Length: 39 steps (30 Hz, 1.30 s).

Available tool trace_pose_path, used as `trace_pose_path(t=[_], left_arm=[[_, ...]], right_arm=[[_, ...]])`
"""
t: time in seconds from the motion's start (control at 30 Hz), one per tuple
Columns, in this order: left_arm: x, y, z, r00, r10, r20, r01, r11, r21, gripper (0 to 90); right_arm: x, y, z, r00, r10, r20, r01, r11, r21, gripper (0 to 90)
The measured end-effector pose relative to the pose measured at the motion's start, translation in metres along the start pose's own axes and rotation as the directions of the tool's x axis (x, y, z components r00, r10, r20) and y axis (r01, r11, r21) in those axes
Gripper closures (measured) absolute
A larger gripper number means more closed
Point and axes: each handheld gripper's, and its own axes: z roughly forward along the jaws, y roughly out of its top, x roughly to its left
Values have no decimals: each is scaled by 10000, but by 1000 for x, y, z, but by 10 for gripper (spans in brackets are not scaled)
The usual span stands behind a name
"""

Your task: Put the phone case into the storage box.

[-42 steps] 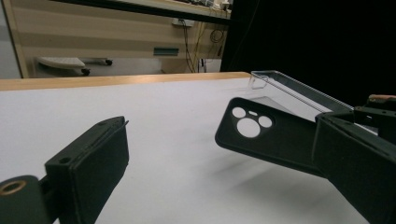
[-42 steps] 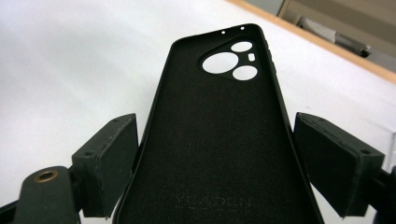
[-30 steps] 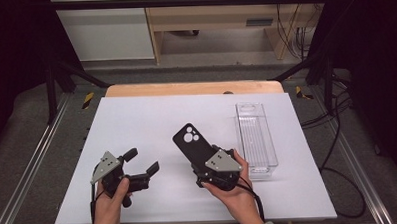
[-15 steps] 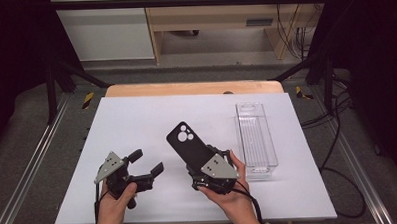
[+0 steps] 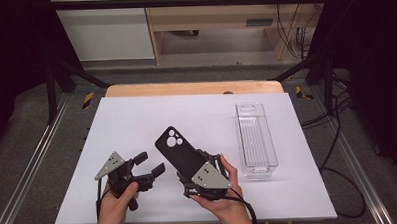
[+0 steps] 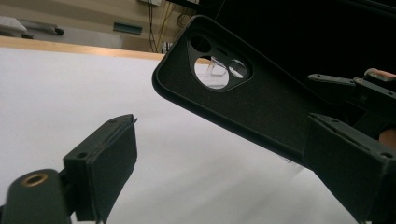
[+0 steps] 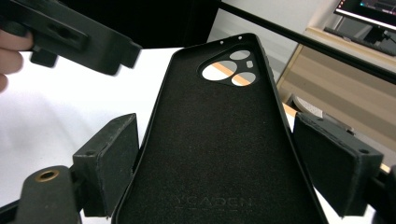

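High view: right gripper [image 5: 194, 165] jaws pinch black phone case [image 5: 179, 152] by its edges; left gripper [image 5: 147, 164] jaws open, w/ bare counter [image 5: 136, 119] around.

The left gripper [image 5: 150, 162] sits low at the near-left of the white table [image 5: 136, 119], jaws spread wide and angled toward the right gripper [image 5: 196, 162]. That one, clamped shut, is at the table's near middle, tilted up.

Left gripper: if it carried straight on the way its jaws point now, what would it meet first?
Probably the black phone case held by the right gripper. The open left gripper aims toward it, and the case crosses its line ahead; exact depth is unclear.
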Motion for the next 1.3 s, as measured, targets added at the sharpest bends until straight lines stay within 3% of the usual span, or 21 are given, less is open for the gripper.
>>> trace_pose_path(t=[0.27,0.5,0.67,0.9,1.17,1.3], left_arm=[[8,-4,2,9990,-373,259,369,9992,158,164],[14,-8,3,9937,-1004,491,994,9948,216,239],[16,-8,1,9894,-1327,596,1319,9911,165,340],[17,-7,-3,9776,-1943,809,1970,9800,-274,513],[9,-6,-8,9743,-2019,999,2095,9751,-728,734],[3,-5,-9,9719,-2030,1195,2137,9733,-841,778]], right_arm=[[8,1,1,9997,-133,-216,131,9999,-95,166],[15,1,3,9987,-205,-456,200,9997,-117,165],[19,-1,7,9981,-209,-586,211,9998,33,164],[23,-9,14,9969,-119,-776,166,9980,610,159],[26,-14,20,9967,122,-803,-35,9942,1075,154],[27,-15,21,9969,248,-752,-157,9926,1203,151]])
